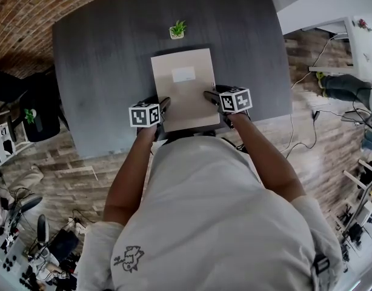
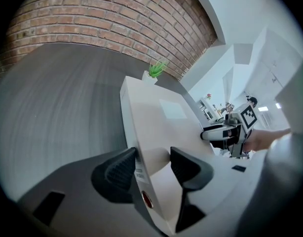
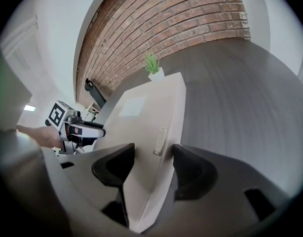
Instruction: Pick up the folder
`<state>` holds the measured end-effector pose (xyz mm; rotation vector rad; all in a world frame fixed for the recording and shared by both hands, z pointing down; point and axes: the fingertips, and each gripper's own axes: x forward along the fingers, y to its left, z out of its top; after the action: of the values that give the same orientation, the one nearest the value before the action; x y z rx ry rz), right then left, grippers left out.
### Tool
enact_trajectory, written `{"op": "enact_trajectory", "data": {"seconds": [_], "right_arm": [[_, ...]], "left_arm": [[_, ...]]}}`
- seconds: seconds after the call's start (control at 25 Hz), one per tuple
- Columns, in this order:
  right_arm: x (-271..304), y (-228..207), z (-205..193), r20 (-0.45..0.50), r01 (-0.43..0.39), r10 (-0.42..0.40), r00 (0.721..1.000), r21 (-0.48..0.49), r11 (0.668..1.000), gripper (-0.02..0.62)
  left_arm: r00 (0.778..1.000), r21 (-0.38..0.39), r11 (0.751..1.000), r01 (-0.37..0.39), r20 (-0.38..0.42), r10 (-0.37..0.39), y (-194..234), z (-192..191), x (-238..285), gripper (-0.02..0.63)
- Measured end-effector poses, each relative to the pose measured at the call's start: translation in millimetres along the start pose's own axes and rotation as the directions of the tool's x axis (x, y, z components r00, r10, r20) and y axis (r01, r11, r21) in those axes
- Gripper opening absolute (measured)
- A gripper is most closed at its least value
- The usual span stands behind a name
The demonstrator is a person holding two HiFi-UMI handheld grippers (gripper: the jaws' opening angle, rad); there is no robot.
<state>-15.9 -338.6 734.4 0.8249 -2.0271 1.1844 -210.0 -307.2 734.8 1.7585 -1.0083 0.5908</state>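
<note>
Folder: beige folder (image 1: 185,93) lies flat at centre of head view on dark grey table (image 1: 101,71). Long sides run top to bottom of frame, near end close to table's near edge.
Label: pale label (image 1: 183,74) on cover, in folder's upper half.
L gripper: L gripper (image 1: 164,107) sits at folder's left long edge, lower part. In left gripper view (image 2: 152,164) jaws straddle that edge. Pad at frame left is against folder's side wall, beside a sticker strip & red dot (image 2: 146,198). Pad at frame right is down on the cover. Looks clenched on folder edge, jaws set wide.
R gripper: R gripper (image 1: 211,97) mirrors it at folder's right long edge, a bit higher in frame. In right gripper view (image 3: 152,164) pad at frame right is against the side wall, pad at frame left is on the cover. Small pale tab (image 3: 161,141) on the edge just ahead of jaws. Looks clenched on folder edge too.
Cross-views: each gripper shows at far side of folder in the other's view, w/ its marker cube (image 1: 143,114).
Plant: small green plant (image 1: 177,30) in white pot, top centre, just beyond folder's far end, not touching it.
Person: bare forearms run up from white shirt (image 1: 216,223) filling lower frame.
Backdrop: brick wall (image 2: 107,14) behind table.
</note>
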Motion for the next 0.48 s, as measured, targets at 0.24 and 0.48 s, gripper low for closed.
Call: {"op": "enact_trajectory", "data": {"seconds": [0.24, 0.48], "right_arm": [[-1.6, 0.6, -1.3, 0.008, 0.012, -0.012, 1.0, -0.005, 1.0, 0.25], [-6.3, 6.3, -11.4, -0.017, 0.007, -0.007, 1.0, -0.014, 1.0, 0.247]], "left_arm": [[1.0, -0.016, 1.0, -0.026, -0.01, 0.026, -0.3, -7.0, 0.7, 0.232], [0.999, -0.014, 0.999, -0.051, 0.007, 0.051, -8.6, -13.1, -7.9, 0.232]]}}
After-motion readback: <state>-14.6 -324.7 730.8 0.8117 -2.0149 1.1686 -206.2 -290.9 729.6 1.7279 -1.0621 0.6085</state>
